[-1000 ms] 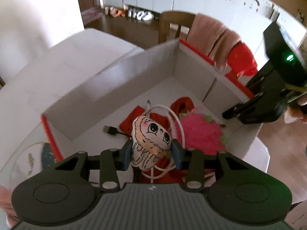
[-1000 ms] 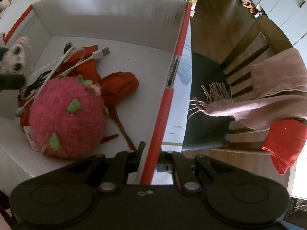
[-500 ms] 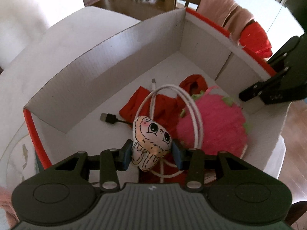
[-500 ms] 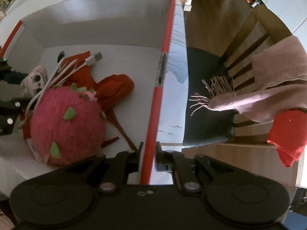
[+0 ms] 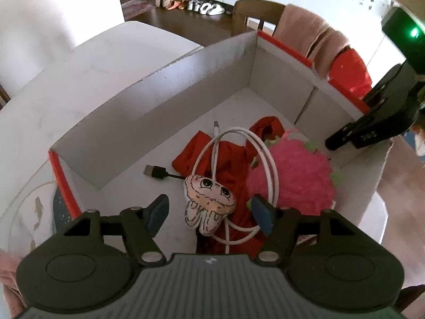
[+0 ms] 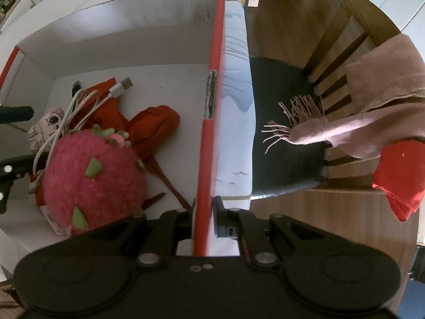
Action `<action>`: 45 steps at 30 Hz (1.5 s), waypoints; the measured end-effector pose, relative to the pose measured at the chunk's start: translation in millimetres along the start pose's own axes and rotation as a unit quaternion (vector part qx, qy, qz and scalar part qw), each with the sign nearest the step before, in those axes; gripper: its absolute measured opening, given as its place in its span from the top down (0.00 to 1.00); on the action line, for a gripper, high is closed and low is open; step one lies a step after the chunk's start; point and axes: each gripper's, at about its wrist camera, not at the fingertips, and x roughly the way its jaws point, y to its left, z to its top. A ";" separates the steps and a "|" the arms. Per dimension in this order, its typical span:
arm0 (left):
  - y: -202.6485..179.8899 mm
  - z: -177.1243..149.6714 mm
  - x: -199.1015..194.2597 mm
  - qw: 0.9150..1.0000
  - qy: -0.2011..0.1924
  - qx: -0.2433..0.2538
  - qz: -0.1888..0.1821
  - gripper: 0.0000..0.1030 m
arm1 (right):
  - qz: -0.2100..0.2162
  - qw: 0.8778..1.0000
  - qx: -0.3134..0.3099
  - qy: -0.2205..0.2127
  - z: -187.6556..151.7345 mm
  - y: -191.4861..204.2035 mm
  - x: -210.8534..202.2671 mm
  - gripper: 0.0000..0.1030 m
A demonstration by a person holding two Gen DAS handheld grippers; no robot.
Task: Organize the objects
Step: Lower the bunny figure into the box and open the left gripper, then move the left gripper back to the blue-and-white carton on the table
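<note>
Hovering over the open cardboard box (image 5: 164,98), the left gripper (image 5: 209,212) is spreading its fingers, and the little cartoon-faced plush (image 5: 209,199) sits between the pads with clear gaps on both sides, touched by neither. The plush lies inside the box on a crumpled red cloth (image 5: 231,164), with a looped white cable (image 5: 268,164) draped beside and under it. Just to its right rests a fuzzy pink dragon-fruit plush (image 5: 292,175), and a black USB plug (image 5: 155,171) lies on the bare box floor to the left.

Across the box, the right gripper (image 6: 203,218) points down with its fingers pressed together on the box's red-edged wall (image 6: 209,133), pinching it. Beyond that wall stands a wooden chair (image 6: 342,42) draped with a pinkish fringed scarf (image 6: 372,111).
</note>
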 end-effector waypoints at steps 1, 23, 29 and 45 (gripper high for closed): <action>1.5 -0.9 -4.3 1.000 -0.004 -0.003 -0.002 0.34 | -0.002 1.000 0.000 0.000 0.4 0.0 0.0 0.94; 60.5 -54.8 -114.4 0.991 -0.094 -0.096 0.003 0.28 | -0.006 1.000 0.005 0.004 0.2 2.5 0.3 0.94; 88.6 -78.5 -129.7 0.985 -0.097 -0.143 0.020 0.28 | -0.008 1.000 0.009 0.004 -0.6 3.1 -0.2 0.94; 174.1 -177.3 -155.1 0.960 -0.080 -0.240 0.121 0.04 | -0.020 1.000 0.013 0.005 -0.2 7.6 -1.3 0.95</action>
